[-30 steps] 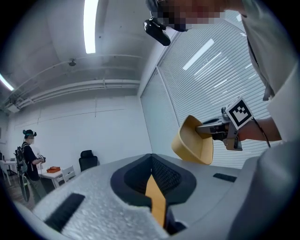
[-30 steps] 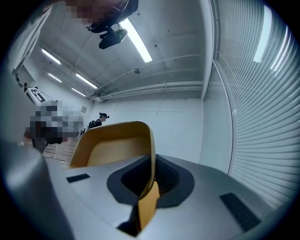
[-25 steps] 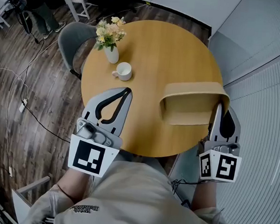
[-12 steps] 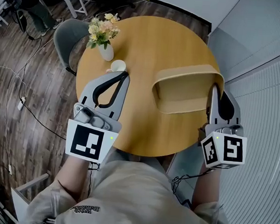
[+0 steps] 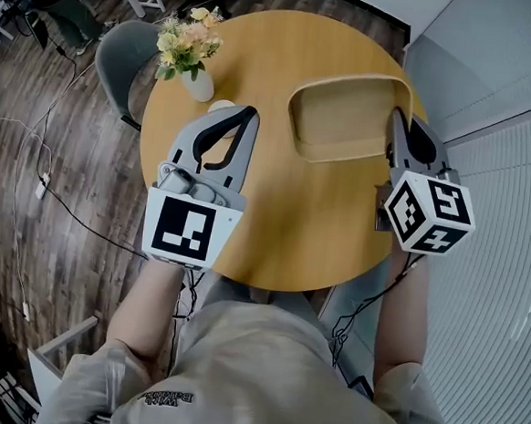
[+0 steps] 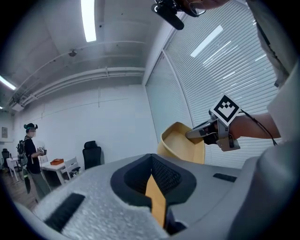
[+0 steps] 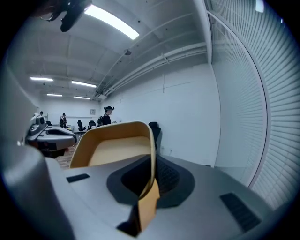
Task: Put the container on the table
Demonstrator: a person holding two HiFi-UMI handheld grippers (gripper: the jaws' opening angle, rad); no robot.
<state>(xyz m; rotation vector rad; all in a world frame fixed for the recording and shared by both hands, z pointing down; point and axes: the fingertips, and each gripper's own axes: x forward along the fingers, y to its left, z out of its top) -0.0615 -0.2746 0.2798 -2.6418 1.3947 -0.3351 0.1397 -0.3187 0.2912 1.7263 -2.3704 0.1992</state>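
Tan, smooth-walled container shown over the 2 o'clock sector of the round wooden worktop, its open side up and its far corner reaching the rim. The right tongs pinch the thin wall at the container's 3 o'clock side. The right gripper view shows that wall standing edge-on between the two pads, a one-sided hold that suits a light, shallow vessel and leaves its base free to meet the surface. From the left gripper view the container looks tilted, its mouth turned towards the other hand. Whether its base touches the wood cannot be told, so the placing is judged unfinished. The left tongs are pressed together on nothing and hang over the 9 o'clock half. They are well apart from the container and take no share of the load. At 10 o'clock stand a white vase of flowers and, just beside it, a white cup half hidden by the left tips. Setting down at 2 o'clock keeps the container well clear of both. A grey chair stands off the worktop's rim at 10 o'clock.
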